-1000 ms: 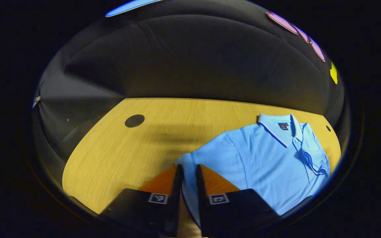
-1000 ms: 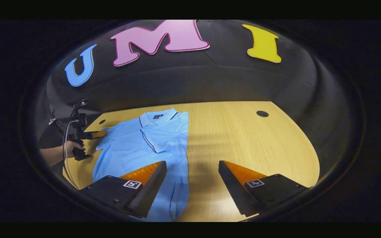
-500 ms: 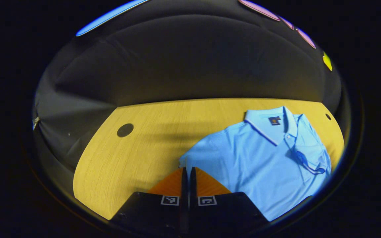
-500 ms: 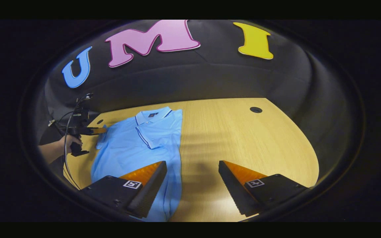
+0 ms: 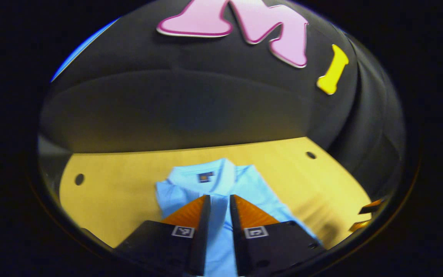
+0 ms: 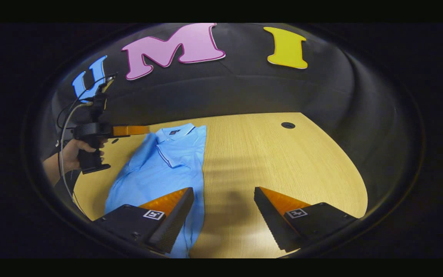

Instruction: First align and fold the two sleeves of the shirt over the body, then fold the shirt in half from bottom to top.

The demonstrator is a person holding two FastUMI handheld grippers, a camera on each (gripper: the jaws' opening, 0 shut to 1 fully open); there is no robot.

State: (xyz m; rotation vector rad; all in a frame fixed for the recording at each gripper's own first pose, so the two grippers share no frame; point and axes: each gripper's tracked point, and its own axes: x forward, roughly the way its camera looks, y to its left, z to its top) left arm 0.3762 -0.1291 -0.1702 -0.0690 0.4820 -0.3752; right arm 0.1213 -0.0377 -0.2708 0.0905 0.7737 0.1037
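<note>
A light blue polo shirt [image 6: 160, 165] lies flat on the wooden table [image 6: 283, 161], collar toward the wall. Its right sleeve [image 6: 175, 156] is folded over the chest, and its left side looks narrowed. A hand [image 6: 73, 150] holds my left gripper [image 6: 144, 130] in the air beside the collar. In the left gripper view, my left gripper [image 5: 219, 198] has its fingers a narrow gap apart, and the shirt [image 5: 252, 188] shows through the gap. My right gripper [image 6: 224, 189] is wide open over the shirt's right edge, holding nothing. It also shows at the edge of the left gripper view, right gripper [image 5: 365, 215].
Bare tabletop [image 5: 121, 181] stretches to the right of the shirt in the right gripper view. A round cable hole [image 6: 287, 125] sits near the far edge, with two more holes [image 5: 79, 179] [image 5: 311, 155] in the left gripper view. A cable [image 6: 64, 127] hangs from the left gripper.
My left gripper shut on the left sleeve, rose and swung over the shirt toward the collar; its fingers are now slightly apart again. The right gripper stayed open and barely moved.
</note>
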